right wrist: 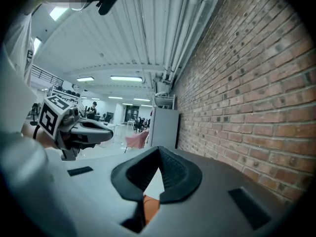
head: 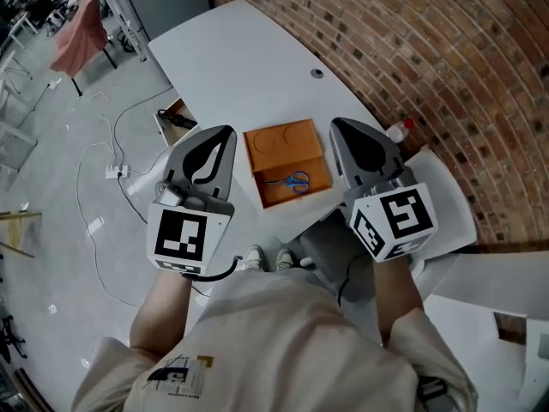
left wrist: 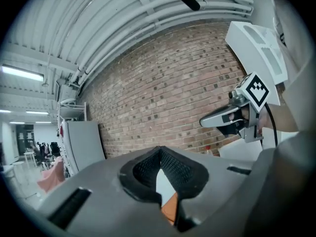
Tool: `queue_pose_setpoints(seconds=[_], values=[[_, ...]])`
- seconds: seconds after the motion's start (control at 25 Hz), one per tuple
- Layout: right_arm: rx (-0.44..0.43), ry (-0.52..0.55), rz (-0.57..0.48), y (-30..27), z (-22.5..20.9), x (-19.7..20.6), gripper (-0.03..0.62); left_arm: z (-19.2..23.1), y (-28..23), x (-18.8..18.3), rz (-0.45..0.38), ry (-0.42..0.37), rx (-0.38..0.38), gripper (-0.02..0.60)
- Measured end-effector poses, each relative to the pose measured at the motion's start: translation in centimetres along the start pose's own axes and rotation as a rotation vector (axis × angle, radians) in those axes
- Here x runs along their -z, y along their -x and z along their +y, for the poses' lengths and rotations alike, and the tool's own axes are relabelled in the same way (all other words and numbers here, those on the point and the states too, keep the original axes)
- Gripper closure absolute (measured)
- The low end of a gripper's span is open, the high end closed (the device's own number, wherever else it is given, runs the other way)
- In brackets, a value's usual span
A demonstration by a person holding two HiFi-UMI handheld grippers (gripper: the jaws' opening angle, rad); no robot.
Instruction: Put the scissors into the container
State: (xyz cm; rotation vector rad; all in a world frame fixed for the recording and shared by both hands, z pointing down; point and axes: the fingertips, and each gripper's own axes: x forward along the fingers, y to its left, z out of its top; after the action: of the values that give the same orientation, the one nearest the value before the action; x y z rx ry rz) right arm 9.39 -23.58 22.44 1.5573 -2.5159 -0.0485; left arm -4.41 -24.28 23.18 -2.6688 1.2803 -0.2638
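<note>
The blue-handled scissors (head: 292,180) lie inside the orange container (head: 283,144), in its near compartment, on the white table (head: 249,58). My left gripper (head: 225,132) hovers left of the container, its jaws closed together with nothing between them. To the container's right, my right gripper (head: 339,125) hangs shut and empty. In the left gripper view the pads meet at the tip of the left gripper (left wrist: 159,149), with a sliver of the orange container (left wrist: 170,206) below. The right gripper view shows the right gripper (right wrist: 158,149) closed the same way over the container (right wrist: 150,206).
A brick wall (head: 429,58) runs along the table's far right side. A small red-capped bottle (head: 399,130) stands by the right gripper. An open box (head: 176,120) and cables lie on the floor to the left. A round grommet (head: 316,73) sits in the tabletop.
</note>
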Motion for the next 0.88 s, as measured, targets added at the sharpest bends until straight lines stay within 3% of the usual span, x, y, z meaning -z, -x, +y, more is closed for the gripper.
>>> queue_pose_setpoints(seconds=[0.16, 0.4, 0.88], values=[[0.054, 0.001, -0.083, 2.9, 0.1, -3.1, 0.586, 0.1, 2.1, -2.5, -0.065, 0.006, -0.011, 0.573], [0.059, -0.005, -0.153, 5.9, 1.5, -4.9, 0.586, -0.2, 4.2, -3.1, -0.103, -0.01, -0.02, 0.574], [0.016, -0.021, -0.071, 6.7, 4.6, -1.1, 0.586, -2.1, 5.5, 0.0, -0.045, -0.01, 0.007, 0.573]])
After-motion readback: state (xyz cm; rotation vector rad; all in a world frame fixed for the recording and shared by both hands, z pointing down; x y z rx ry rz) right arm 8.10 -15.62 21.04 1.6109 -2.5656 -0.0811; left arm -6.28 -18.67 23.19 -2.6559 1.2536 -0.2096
